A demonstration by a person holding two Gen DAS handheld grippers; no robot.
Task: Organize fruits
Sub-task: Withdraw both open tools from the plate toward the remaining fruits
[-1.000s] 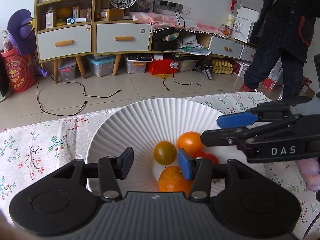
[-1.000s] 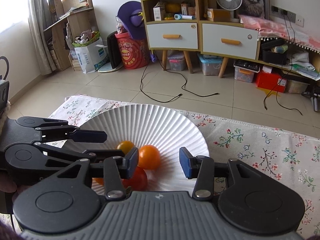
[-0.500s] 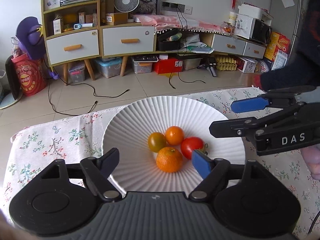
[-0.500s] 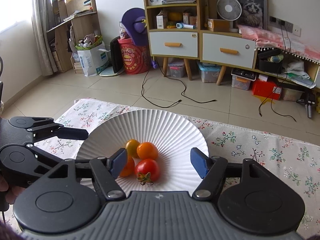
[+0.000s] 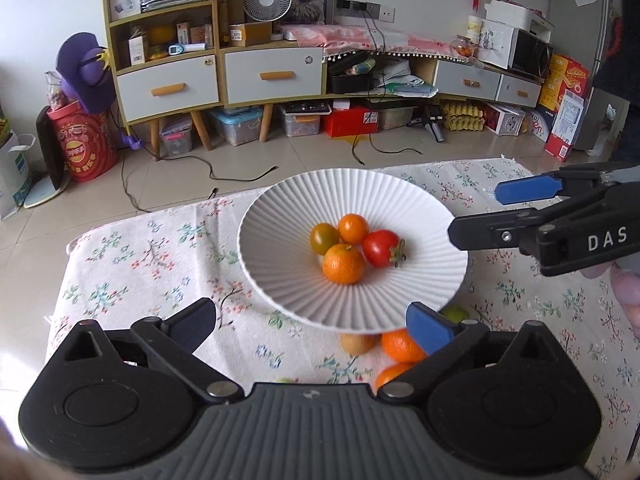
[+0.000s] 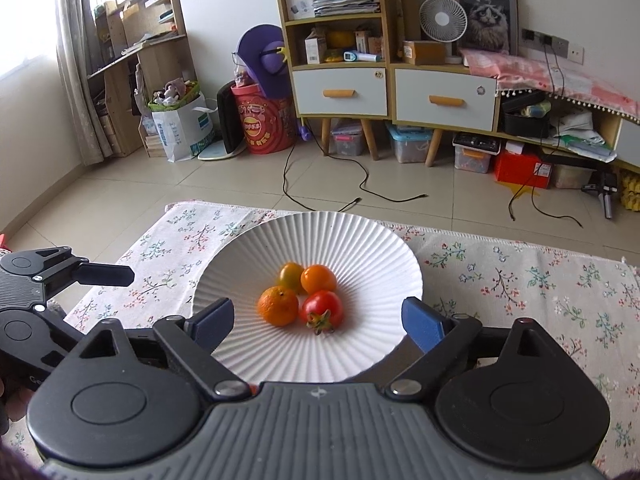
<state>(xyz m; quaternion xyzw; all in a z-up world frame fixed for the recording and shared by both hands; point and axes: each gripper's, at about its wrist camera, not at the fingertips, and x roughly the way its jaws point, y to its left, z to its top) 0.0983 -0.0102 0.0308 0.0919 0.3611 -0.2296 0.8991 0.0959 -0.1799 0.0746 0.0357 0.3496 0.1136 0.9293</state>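
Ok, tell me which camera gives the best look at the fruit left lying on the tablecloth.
The left wrist view: oranges and a yellowish fruit lie on the tablecloth just under the plate's near rim. In the right wrist view the gripper's body hides that spot.

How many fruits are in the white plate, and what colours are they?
Orange: 2, the mandarin and a small round one
Red: 1, the tomato
Yellow-green: 1, a small tomato
Total: 4 in the white plate
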